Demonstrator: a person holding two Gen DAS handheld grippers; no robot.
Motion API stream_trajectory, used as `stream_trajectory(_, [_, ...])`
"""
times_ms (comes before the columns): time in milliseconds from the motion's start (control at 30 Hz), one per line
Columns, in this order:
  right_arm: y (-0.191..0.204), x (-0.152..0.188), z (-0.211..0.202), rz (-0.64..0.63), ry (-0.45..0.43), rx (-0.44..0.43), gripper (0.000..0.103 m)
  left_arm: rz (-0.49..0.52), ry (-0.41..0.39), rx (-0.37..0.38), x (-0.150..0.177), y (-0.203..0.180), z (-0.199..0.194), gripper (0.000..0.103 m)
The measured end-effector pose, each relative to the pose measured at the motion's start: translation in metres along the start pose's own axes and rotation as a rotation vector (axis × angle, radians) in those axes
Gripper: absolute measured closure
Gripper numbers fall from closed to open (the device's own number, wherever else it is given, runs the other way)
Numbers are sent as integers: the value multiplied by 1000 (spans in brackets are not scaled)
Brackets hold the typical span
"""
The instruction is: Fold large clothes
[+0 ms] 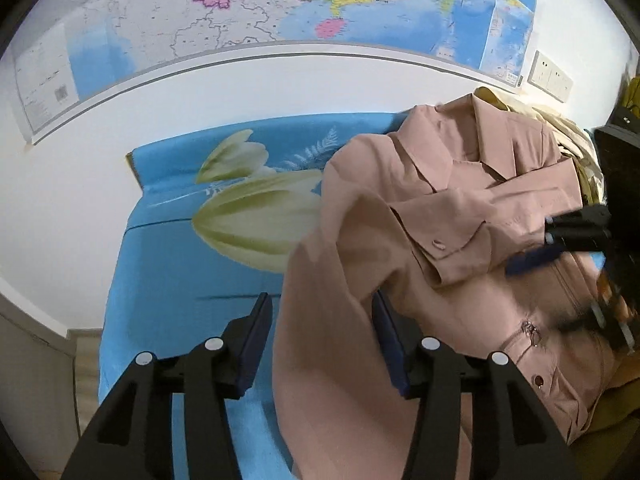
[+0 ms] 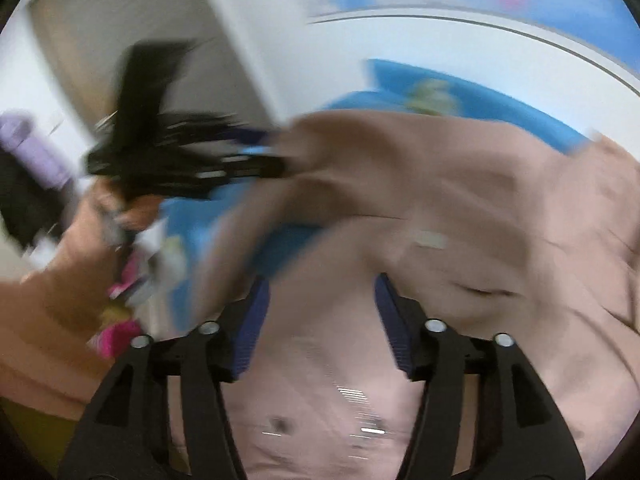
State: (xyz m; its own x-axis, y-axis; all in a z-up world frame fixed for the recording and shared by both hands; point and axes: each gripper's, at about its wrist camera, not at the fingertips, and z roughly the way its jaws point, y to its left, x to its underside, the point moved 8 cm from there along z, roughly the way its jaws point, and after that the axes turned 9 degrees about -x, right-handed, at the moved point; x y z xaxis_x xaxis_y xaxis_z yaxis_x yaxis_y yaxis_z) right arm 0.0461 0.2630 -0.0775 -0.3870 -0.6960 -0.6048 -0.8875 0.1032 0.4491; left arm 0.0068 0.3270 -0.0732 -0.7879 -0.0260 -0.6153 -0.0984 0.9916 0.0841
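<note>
A dusty-pink collared shirt [image 1: 440, 208] lies crumpled on a table covered with a blue floral sheet [image 1: 180, 280]. My left gripper [image 1: 320, 300] stands open over the shirt's left edge. A fold of cloth lies between its jaws against the right pad [image 1: 390, 336], and the left pad [image 1: 252, 344] is clear of it. The right gripper [image 1: 532, 246] shows blurred at the shirt's right side. In the right wrist view my right gripper [image 2: 322, 280] is open above the pink shirt [image 2: 440, 200], nothing pressed between its pads. The left gripper [image 2: 276, 152] is a dark blur at the shirt's far edge.
A large map [image 1: 280, 0] and a wall socket [image 1: 550, 76] hang on the white wall behind the table. Yellowish garments [image 1: 576, 136] are piled behind the shirt at the back right. Wooden floor [image 1: 86, 360] shows left of the table. A door [image 2: 120, 20] and a purple object [image 2: 36, 148] stand at the left.
</note>
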Motion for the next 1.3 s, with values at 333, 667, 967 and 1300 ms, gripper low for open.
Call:
stream_trajectory(333, [62,4,129,-10,278,-209,101,-87,-42,-43,4,30,-28,51])
stream_trajectory(667, [76,-112,-28,-70,-57,-280,101,-189,-208,-20,-35,62,-95,47])
stream_trajectory(967, [-68,-25,-116,202,11,73,85,-29,-54,151,-14,-34,-23,44])
stream_trajectory(1300, [-125,88,-142,409,-148,214,13,41,12,171,-6,-83,25,41])
